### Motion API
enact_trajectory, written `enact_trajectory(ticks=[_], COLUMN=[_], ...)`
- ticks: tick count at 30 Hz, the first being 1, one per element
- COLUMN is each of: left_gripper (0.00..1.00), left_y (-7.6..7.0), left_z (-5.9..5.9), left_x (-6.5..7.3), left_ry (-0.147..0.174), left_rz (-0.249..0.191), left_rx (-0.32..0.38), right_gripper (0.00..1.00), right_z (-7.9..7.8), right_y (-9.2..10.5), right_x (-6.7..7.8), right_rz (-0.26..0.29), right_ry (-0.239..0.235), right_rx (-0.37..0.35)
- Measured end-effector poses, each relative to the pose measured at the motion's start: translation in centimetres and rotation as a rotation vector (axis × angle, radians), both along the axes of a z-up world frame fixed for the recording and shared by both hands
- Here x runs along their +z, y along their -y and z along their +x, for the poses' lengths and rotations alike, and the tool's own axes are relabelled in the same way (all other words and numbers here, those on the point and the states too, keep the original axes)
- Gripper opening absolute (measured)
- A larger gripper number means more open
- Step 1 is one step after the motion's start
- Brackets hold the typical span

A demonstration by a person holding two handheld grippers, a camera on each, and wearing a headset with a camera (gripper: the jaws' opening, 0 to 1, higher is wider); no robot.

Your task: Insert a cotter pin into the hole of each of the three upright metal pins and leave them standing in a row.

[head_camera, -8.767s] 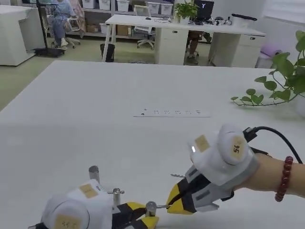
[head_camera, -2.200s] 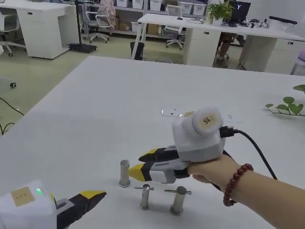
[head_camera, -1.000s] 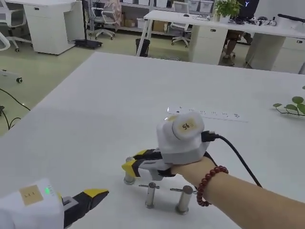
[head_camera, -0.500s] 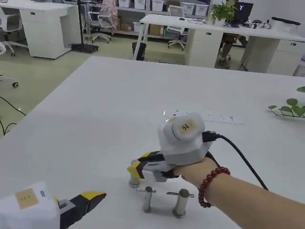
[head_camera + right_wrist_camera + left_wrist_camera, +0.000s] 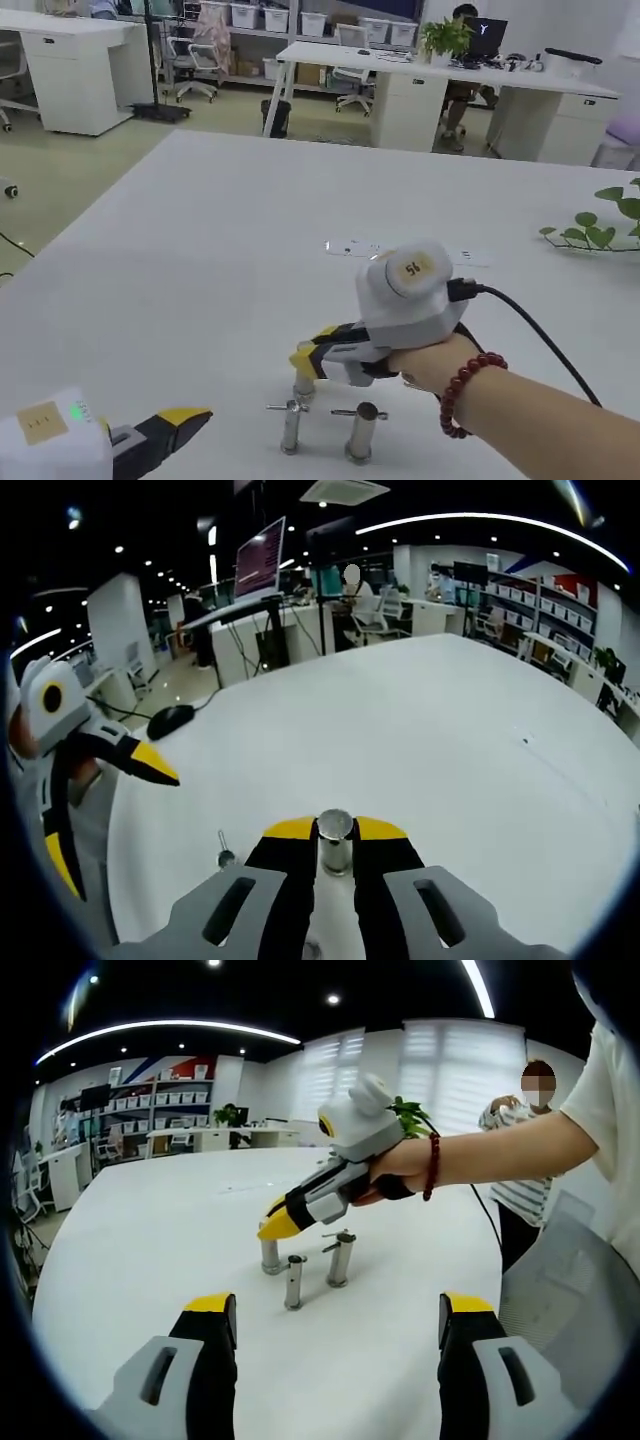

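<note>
Right gripper (image 5: 306, 361): jaws drawn together on the shank of one upright metal pin, the held pin (image 5: 334, 827). In the right gripper view its round top stands between the yellow tips. We see no crosspiece on it and judge its hole unfilled, though the jaws cover much of the shank

Left gripper (image 5: 338, 1308): jaws wide apart with nothing between them, low at the person's near left, well apart from the pins

Second pin (image 5: 290, 432) and third pin (image 5: 359, 432) stand upright side by side, directly on the white table (image 5: 200, 230), nearer the person than the held pin. A cotter pin (image 5: 277, 406) crosses the second near its top; a like crosspiece sits in the third

Relation that matters: the held pin's long axis is vertical, and the right gripper takes it level, from the person's right, tips pointing left. It stands just behind the second pin, so the three look more like a triangle than a row. We judge it needs a cotter pin and then a shift into line. The left gripper is the free one

Small thin thing (image 5: 226, 858) beside the right jaws: too small to tell
</note>
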State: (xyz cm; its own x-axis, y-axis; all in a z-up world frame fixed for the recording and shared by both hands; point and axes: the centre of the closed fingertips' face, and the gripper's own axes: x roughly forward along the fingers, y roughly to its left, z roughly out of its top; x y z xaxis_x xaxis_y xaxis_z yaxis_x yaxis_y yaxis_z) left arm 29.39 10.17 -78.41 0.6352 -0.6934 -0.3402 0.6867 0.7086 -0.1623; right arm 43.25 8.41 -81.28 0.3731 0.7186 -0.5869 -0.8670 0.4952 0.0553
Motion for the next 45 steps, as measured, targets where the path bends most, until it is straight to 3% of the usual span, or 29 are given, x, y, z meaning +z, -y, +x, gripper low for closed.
enact_trajectory(ticks=[26, 34, 45], left_gripper=[0.83, 0.83, 0.82], left_y=[0.9, 0.9, 1.0], left_z=[-0.8, -1.0, -1.4], left_x=[0.8, 1.1, 1.4], left_ry=[0.005, 0.015, 0.024], left_rz=[-0.006, -0.008, -0.009], left_rx=[-0.014, -0.013, -0.014], right_gripper=[0.13, 0.13, 0.13], right_z=[-1.3, -2.7, -5.4], right_y=[9.2, 10.7, 10.8], right_x=[0.2, 0.6, 1.1], right_rz=[-0.036, -0.045, -0.035], right_ry=[0.006, 0.015, 0.012], right_rx=[-0.140, -0.136, -0.055])
